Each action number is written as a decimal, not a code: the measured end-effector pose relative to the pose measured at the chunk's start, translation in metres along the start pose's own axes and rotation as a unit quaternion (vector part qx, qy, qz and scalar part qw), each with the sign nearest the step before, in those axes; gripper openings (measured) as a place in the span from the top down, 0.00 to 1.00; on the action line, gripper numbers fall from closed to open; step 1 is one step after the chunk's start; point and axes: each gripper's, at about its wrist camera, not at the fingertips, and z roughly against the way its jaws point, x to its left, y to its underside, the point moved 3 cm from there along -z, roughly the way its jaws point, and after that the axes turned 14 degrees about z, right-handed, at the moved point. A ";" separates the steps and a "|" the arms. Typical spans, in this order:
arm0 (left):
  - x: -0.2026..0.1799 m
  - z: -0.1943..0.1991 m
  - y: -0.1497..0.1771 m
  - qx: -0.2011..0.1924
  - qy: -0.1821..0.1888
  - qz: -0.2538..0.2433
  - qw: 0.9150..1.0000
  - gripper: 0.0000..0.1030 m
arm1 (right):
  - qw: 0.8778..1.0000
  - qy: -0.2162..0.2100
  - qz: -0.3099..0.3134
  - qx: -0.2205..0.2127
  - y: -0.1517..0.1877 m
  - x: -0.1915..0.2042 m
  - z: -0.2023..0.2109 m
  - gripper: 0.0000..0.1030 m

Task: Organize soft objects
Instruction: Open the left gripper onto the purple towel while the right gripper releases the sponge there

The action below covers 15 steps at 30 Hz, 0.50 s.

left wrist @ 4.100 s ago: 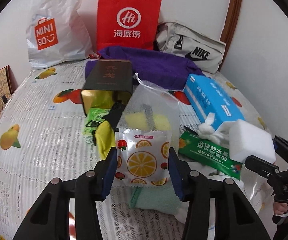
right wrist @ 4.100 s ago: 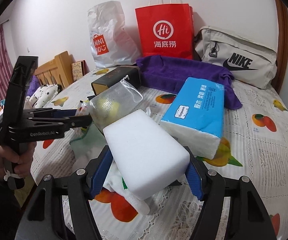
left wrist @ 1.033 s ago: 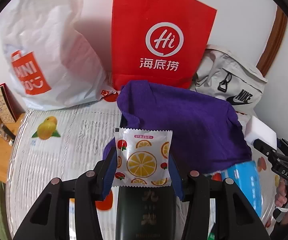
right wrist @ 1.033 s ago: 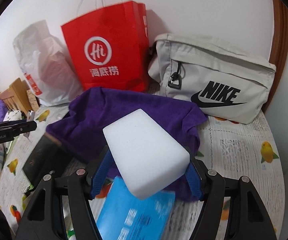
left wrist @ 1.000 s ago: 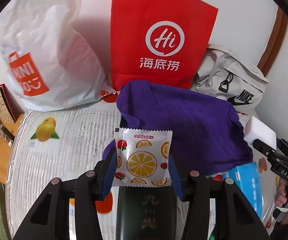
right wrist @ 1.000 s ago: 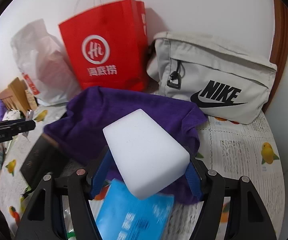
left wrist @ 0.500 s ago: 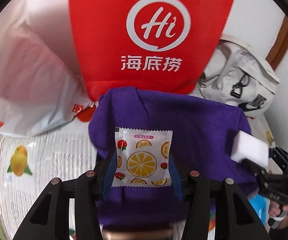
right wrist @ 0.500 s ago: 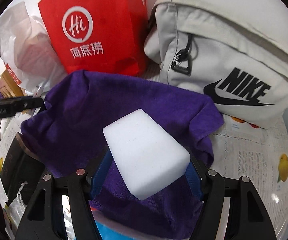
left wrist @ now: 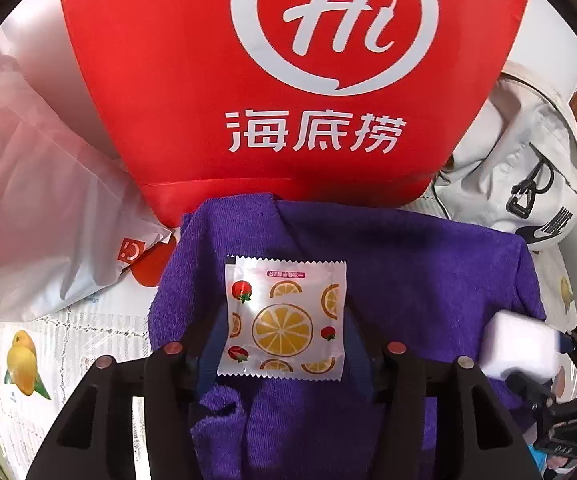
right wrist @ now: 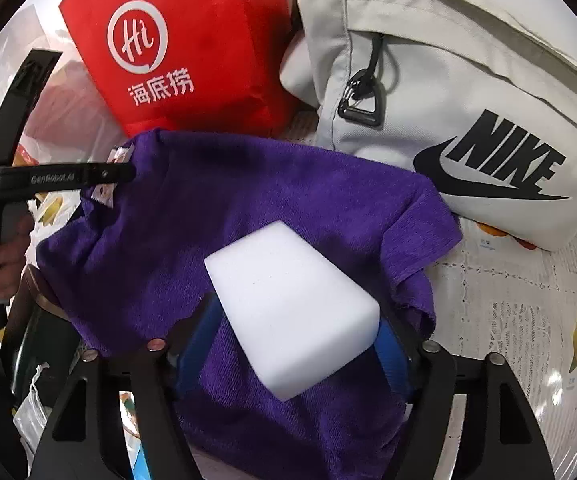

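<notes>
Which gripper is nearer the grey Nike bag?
Right. The right gripper hangs over the purple towel just short of the Nike bag; the left gripper sits further off, facing the red bag.

Fruit-print sachet (left wrist: pixel 284 320), white sponge (right wrist: pixel 292 312) on purple towel (right wrist: pixel 248 208).

A red paper bag (left wrist: pixel 288 80) stands between a white plastic bag (left wrist: pixel 40 208) and a grey Nike bag (right wrist: pixel 468 112).

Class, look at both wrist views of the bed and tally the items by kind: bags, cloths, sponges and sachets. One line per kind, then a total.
Bags: 3 – red paper bag, white plastic bag, grey Nike bag
Cloths: 1 – purple towel
Sponges: 1 – white sponge block
Sachets: 1 – fruit-print sachet
Total: 6
</notes>
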 end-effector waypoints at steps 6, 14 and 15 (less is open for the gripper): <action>-0.005 0.000 0.001 -0.002 0.011 -0.005 1.000 0.25 | 1.000 0.002 0.003 0.012 0.002 0.004 -0.004 0.21; -0.007 0.020 0.002 -0.020 0.000 -0.011 1.000 0.22 | 0.999 0.025 -0.025 0.011 0.007 -0.004 0.011 0.21; -0.007 0.025 0.003 -0.025 -0.004 -0.011 1.000 0.22 | 0.999 0.027 -0.026 0.010 0.007 -0.004 0.014 0.21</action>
